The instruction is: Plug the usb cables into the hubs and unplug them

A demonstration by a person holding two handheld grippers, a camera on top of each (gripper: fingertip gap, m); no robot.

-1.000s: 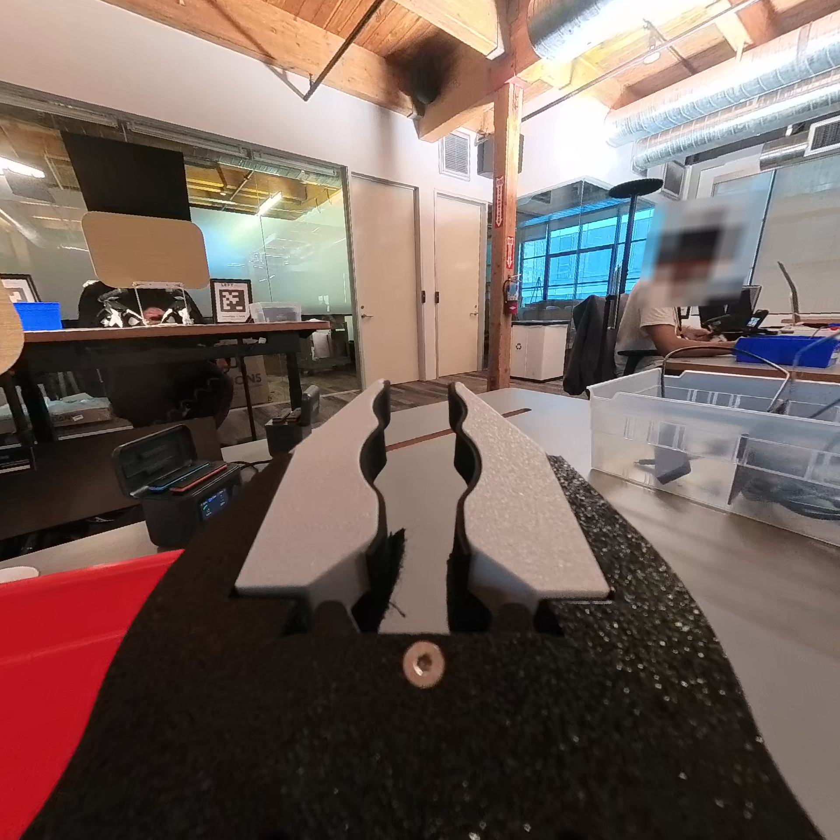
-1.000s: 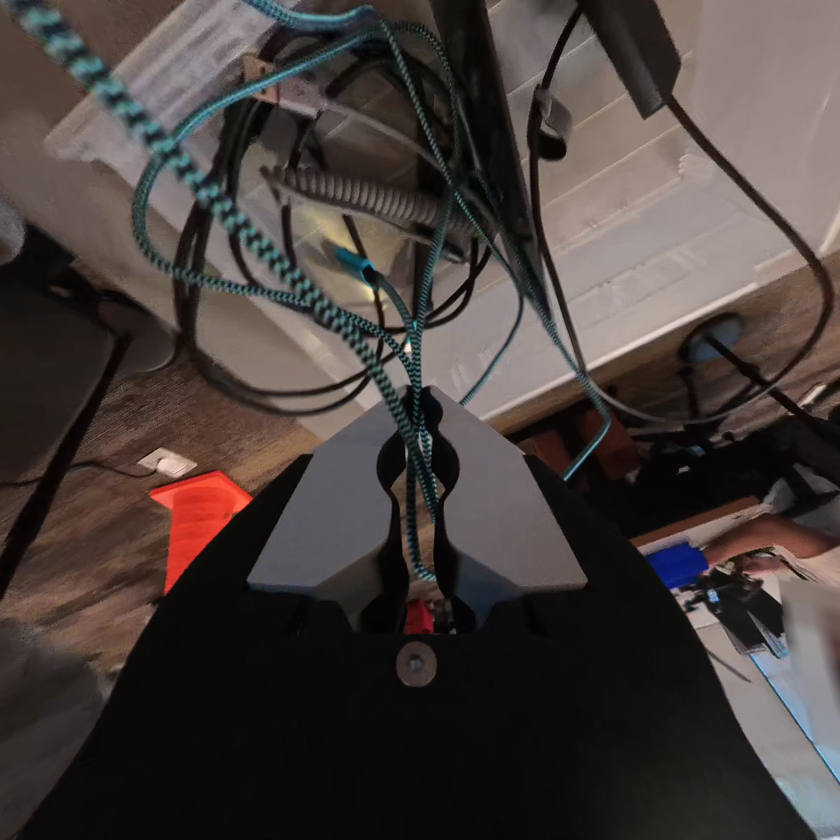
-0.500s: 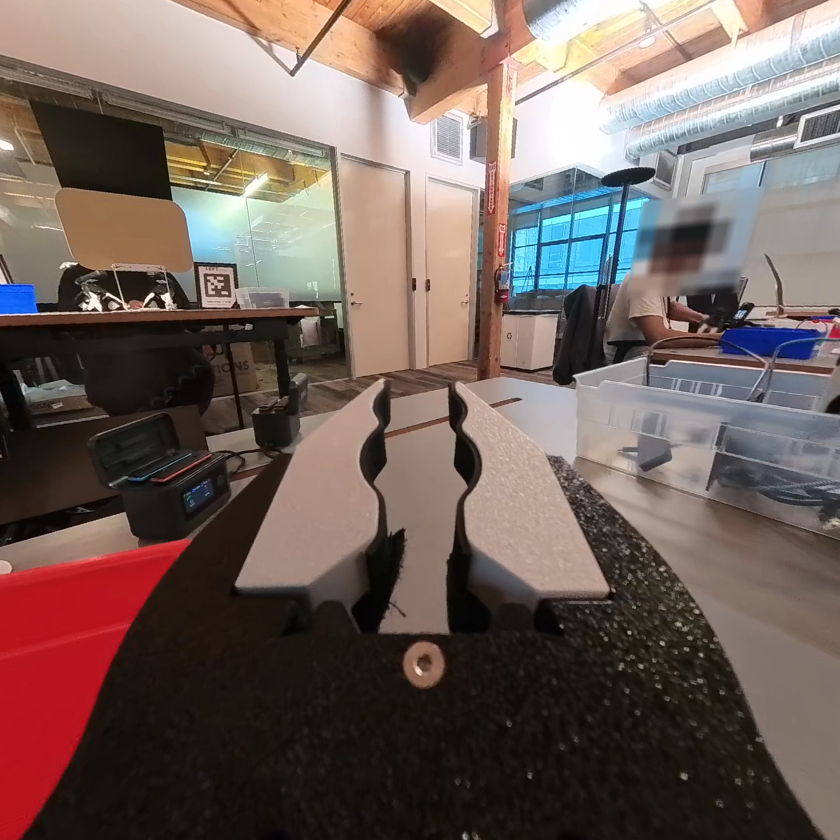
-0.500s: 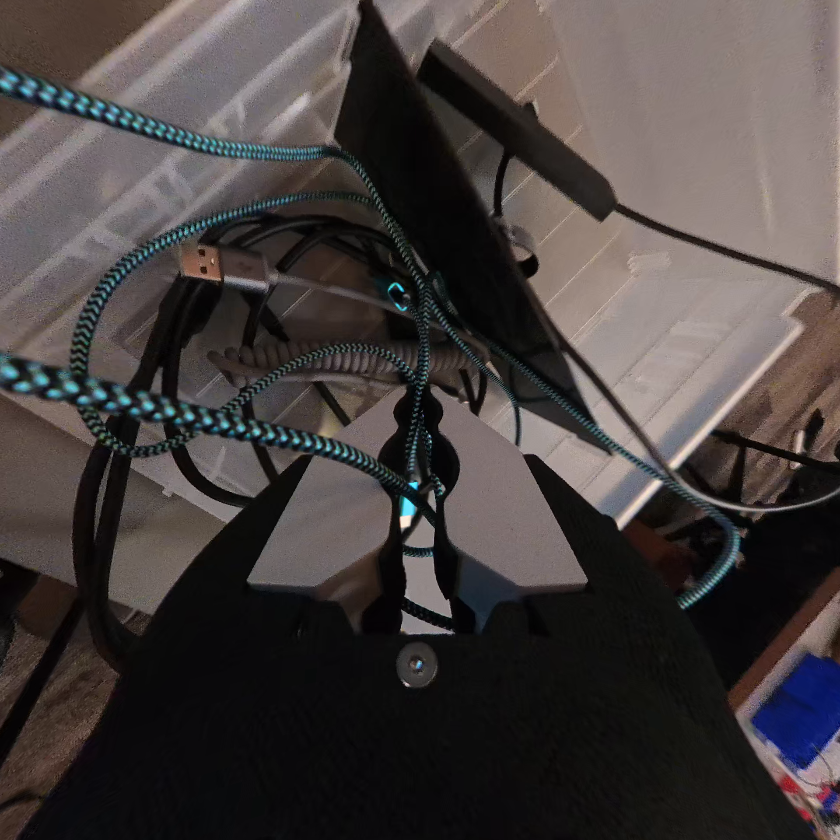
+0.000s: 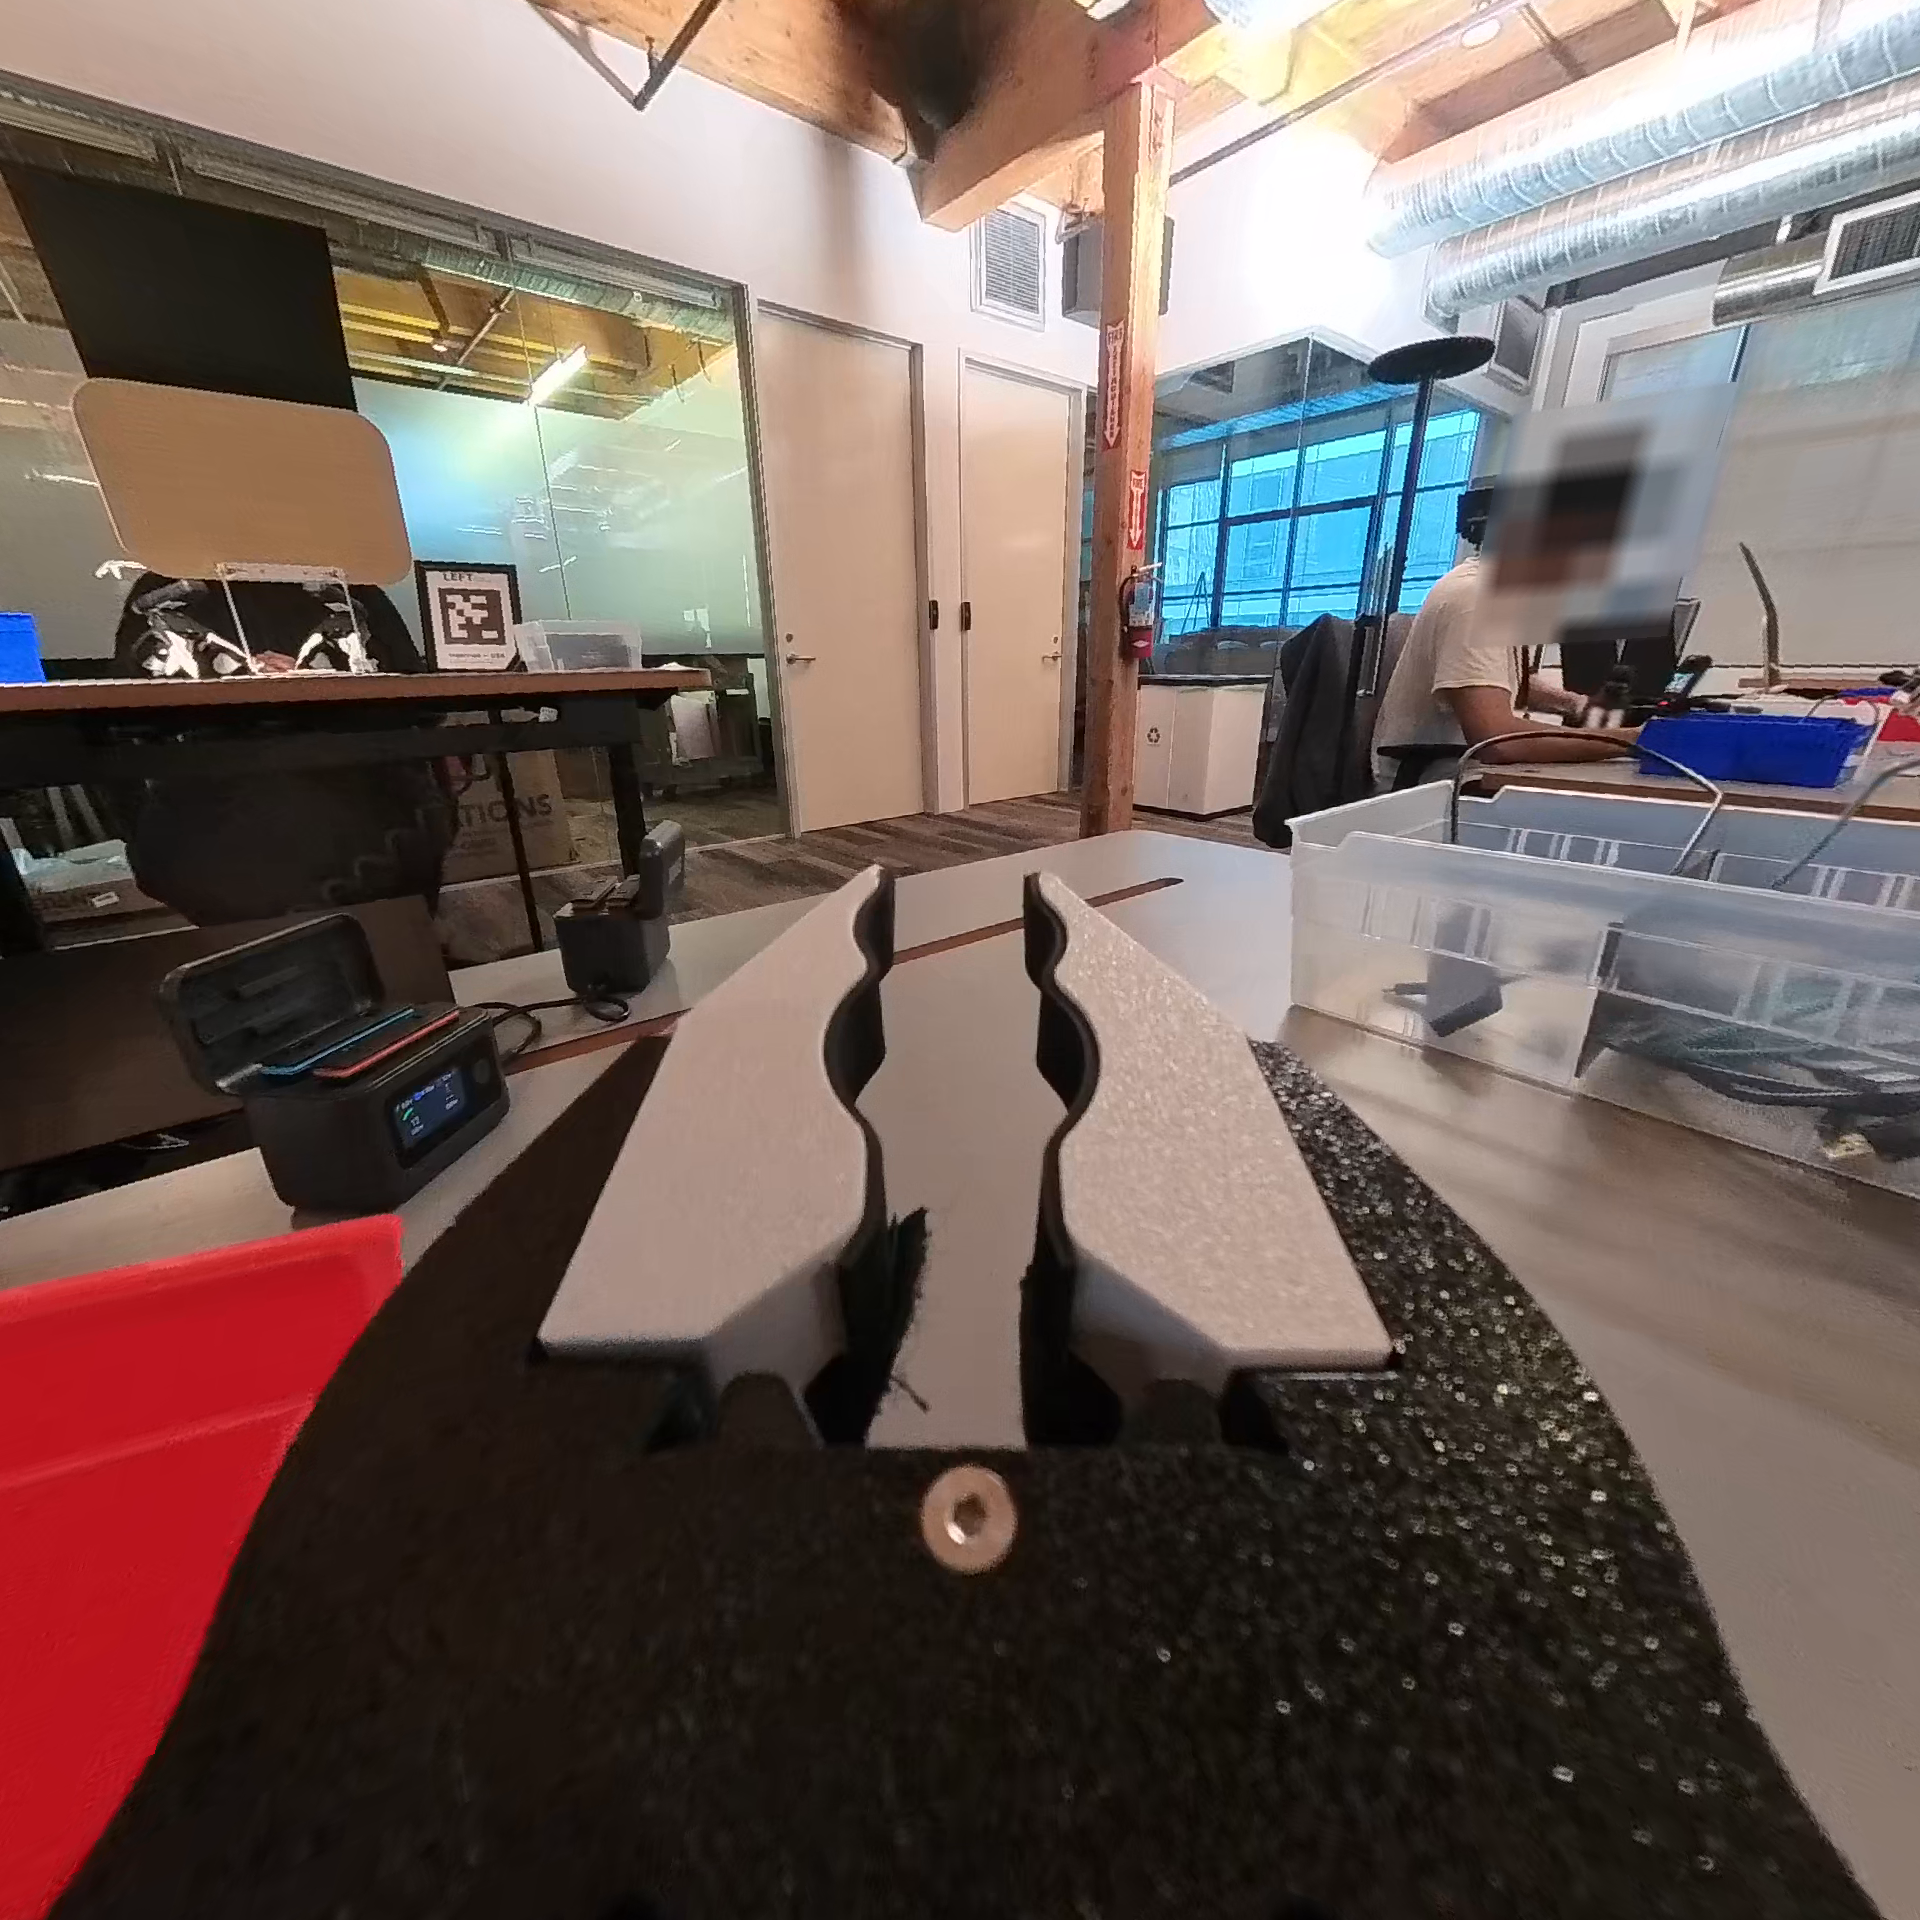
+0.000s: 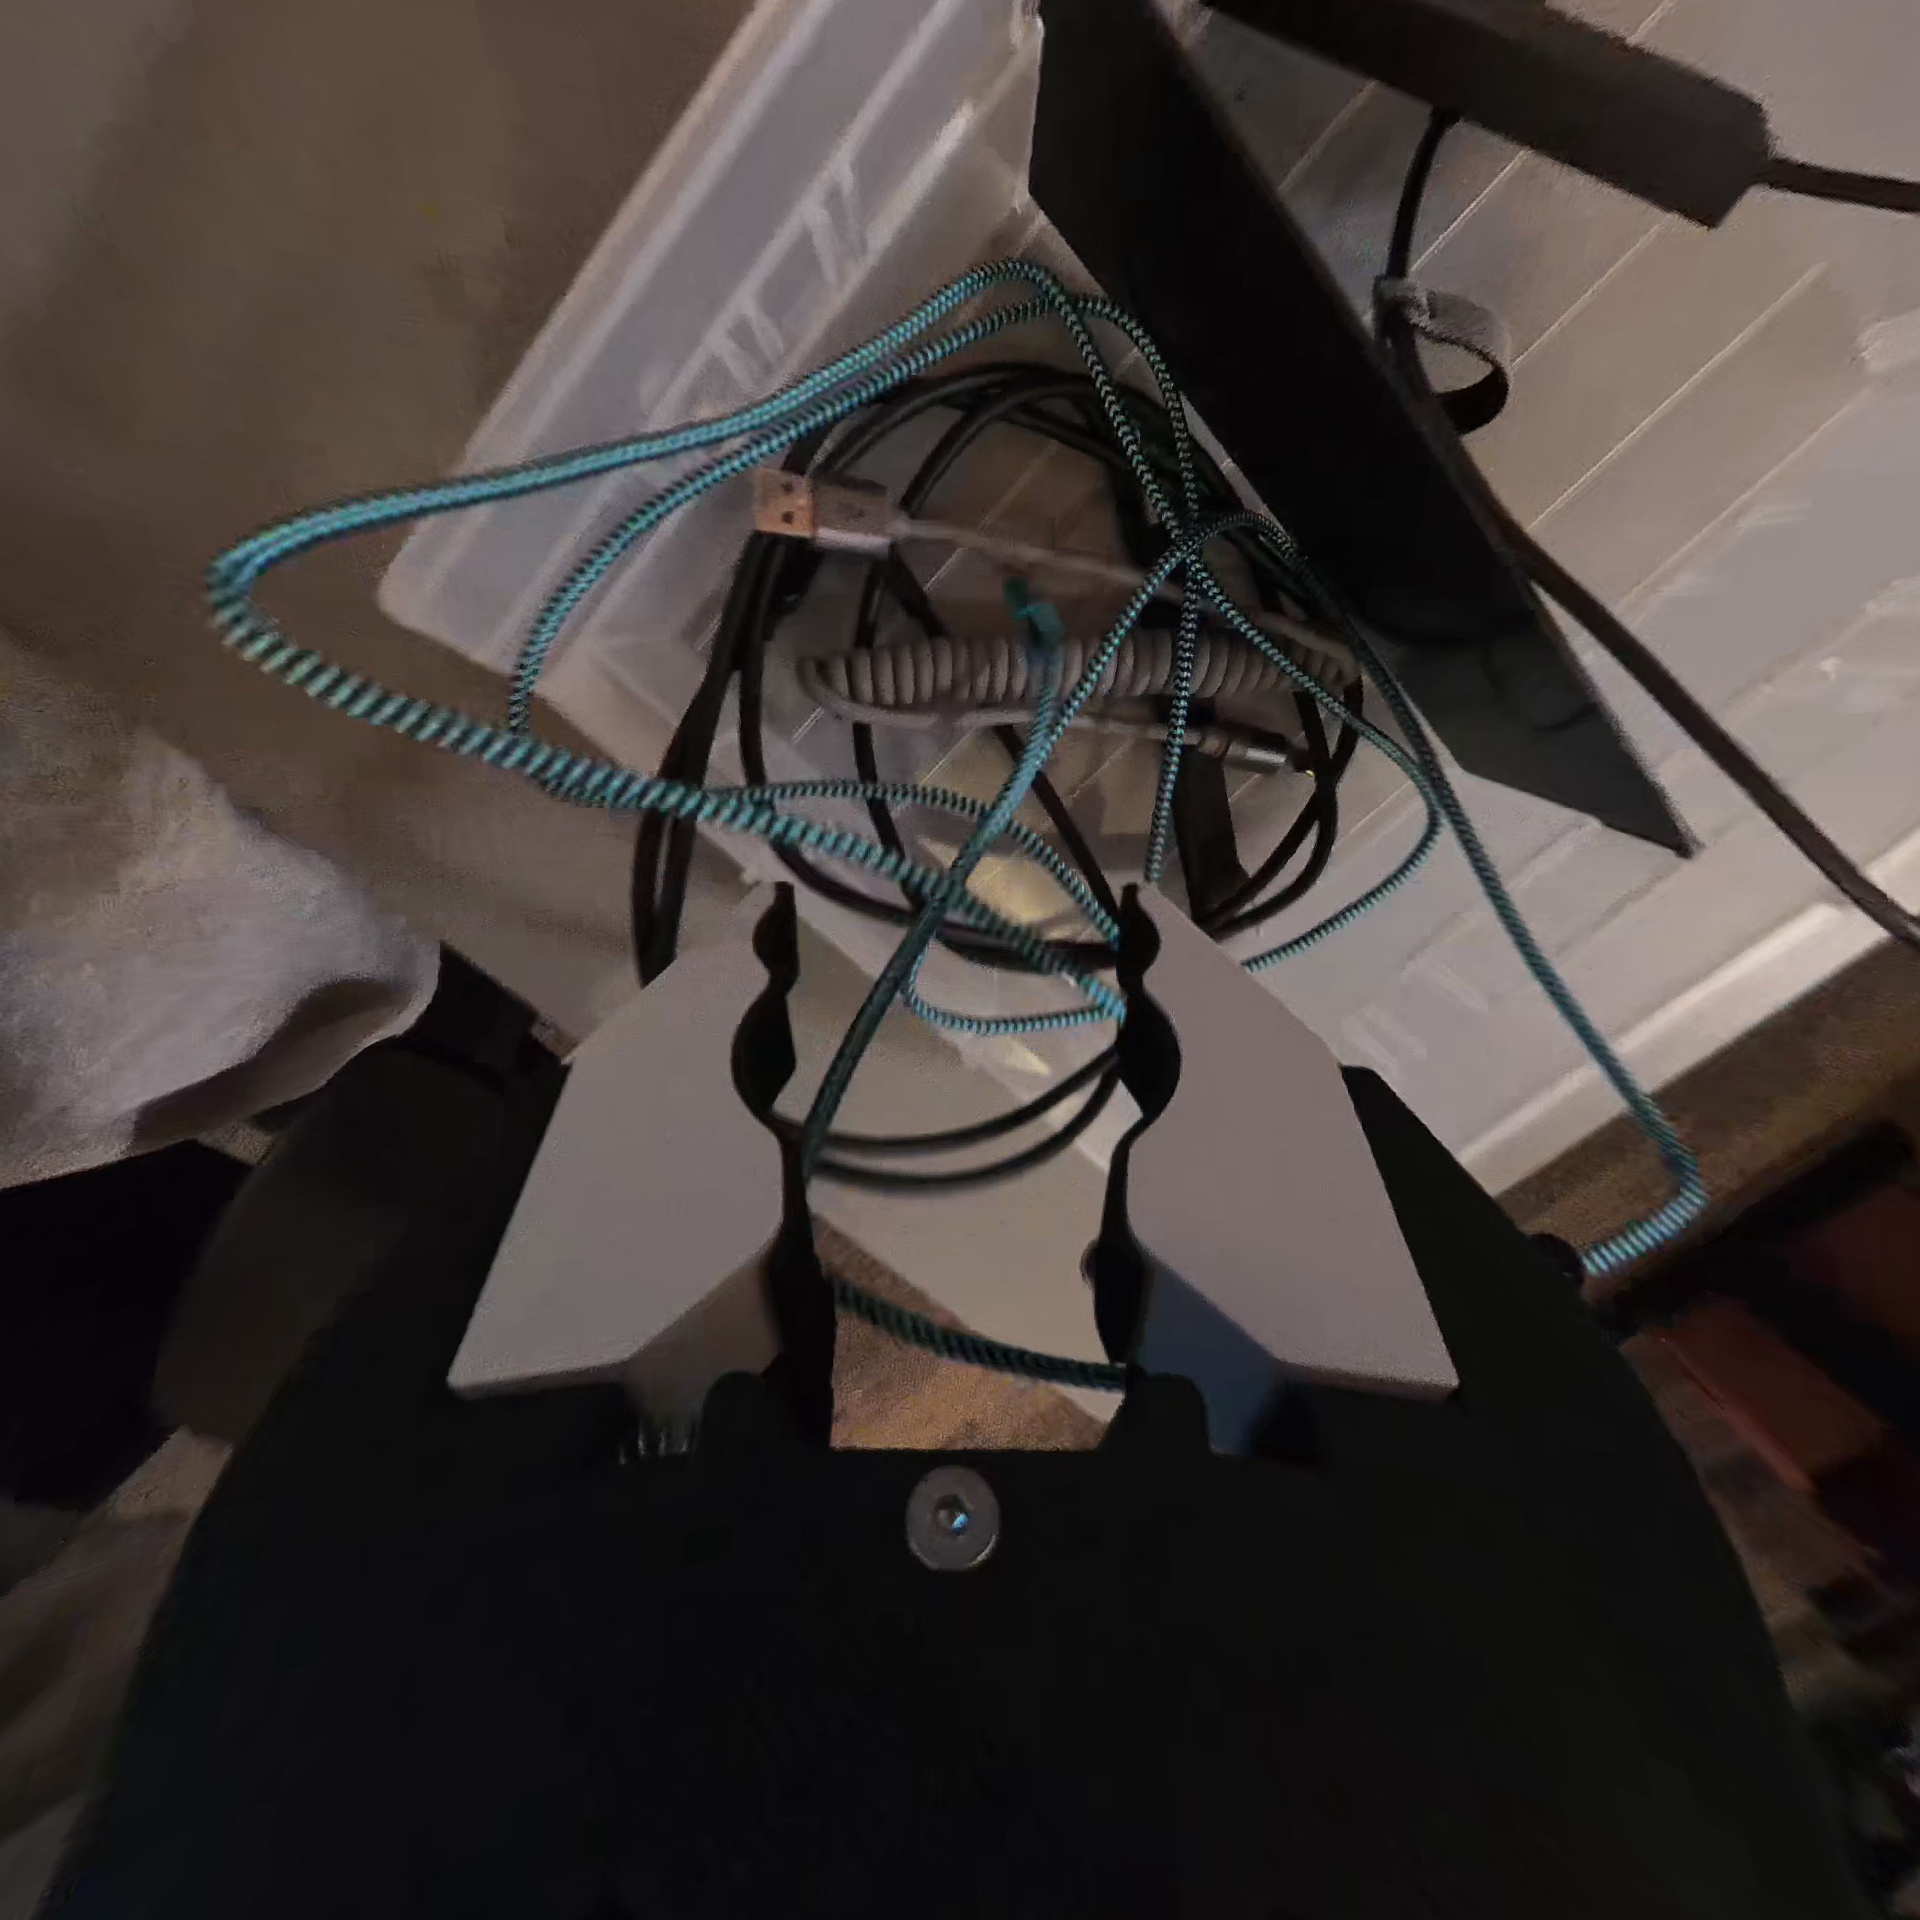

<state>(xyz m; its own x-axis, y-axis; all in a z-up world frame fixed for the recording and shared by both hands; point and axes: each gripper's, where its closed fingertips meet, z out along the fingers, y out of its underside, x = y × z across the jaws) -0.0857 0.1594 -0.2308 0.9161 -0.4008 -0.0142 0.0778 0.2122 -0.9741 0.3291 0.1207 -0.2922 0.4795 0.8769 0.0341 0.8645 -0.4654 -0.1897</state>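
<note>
Counting from the right wrist view, one teal-and-black braided cable [image 6: 582,748], one grey coiled cable [image 6: 935,665], one silver USB plug [image 6: 795,511] and several black cables [image 6: 748,623] are seen tangled together in one clear plastic bin [image 6: 644,343], with one dark slab [image 6: 1299,364] propped against it; how many black cables there are cannot be told. In the left wrist view the same bin [image 5: 1455,935] is seen from the side on a grey table [image 5: 1662,1299], just right of the left gripper [image 5: 958,883], and things hidden from the other view are shown: one red bin [image 5: 156,1455] at the lower left, two black charger cases [image 5: 343,1091] farther off on the table, and one seated person [image 5: 1455,675] at a far desk. No hub can be made out in either view. The left gripper's jaws are held apart with a narrow gap, and nothing is held or touched by them. The right gripper [image 6: 956,904] is hung over the tangle with its jaws spread wide; loops of the braided cable are passed loosely between the fingers [image 6: 665,1143] without being pinched.
</note>
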